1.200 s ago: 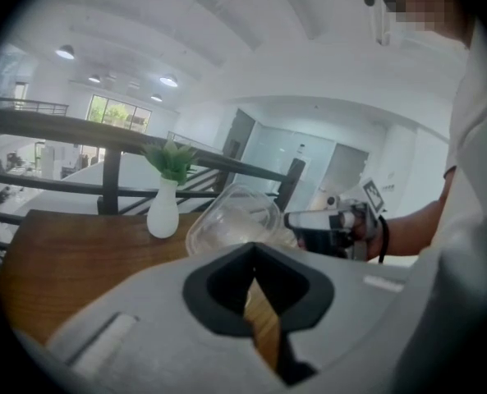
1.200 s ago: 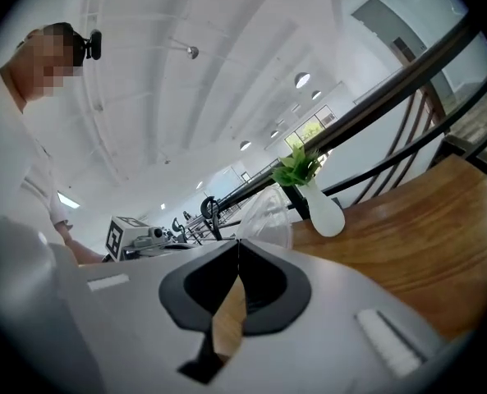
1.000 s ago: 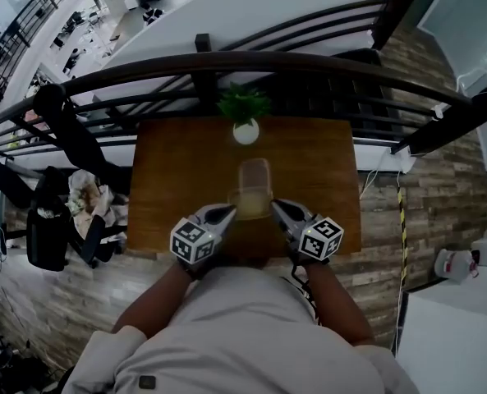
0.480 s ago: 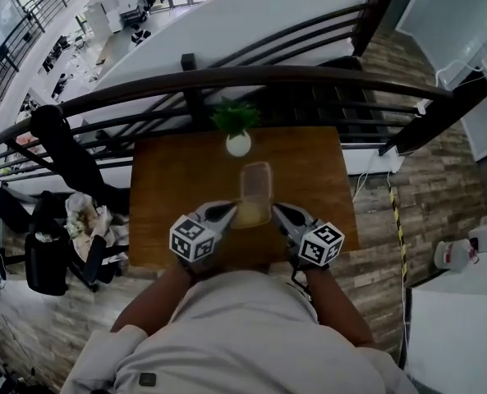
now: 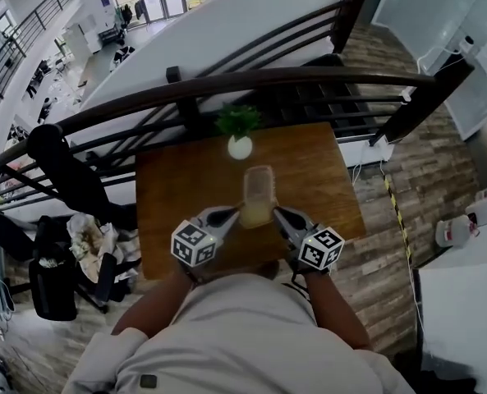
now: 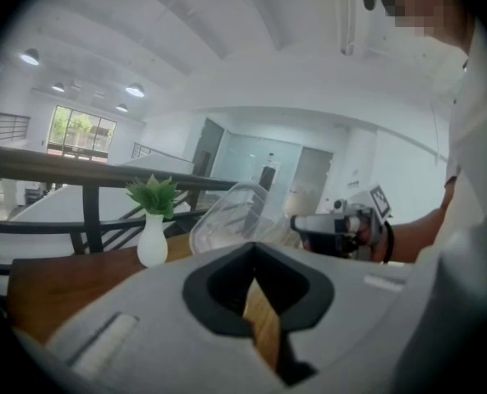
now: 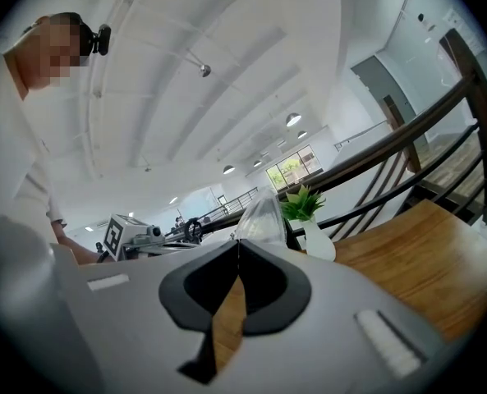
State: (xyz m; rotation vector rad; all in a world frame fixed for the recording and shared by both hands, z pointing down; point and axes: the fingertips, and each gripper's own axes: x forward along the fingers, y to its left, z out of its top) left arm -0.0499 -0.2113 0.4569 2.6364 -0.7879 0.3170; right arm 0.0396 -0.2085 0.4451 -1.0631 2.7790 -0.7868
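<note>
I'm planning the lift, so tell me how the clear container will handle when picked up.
The container looks thin and see-through, so it is probably light and may flex where the left gripper and right gripper seem to pinch its near rim. Its smooth plastic could slip. Held only at one end, it may sag or tilt.
</note>
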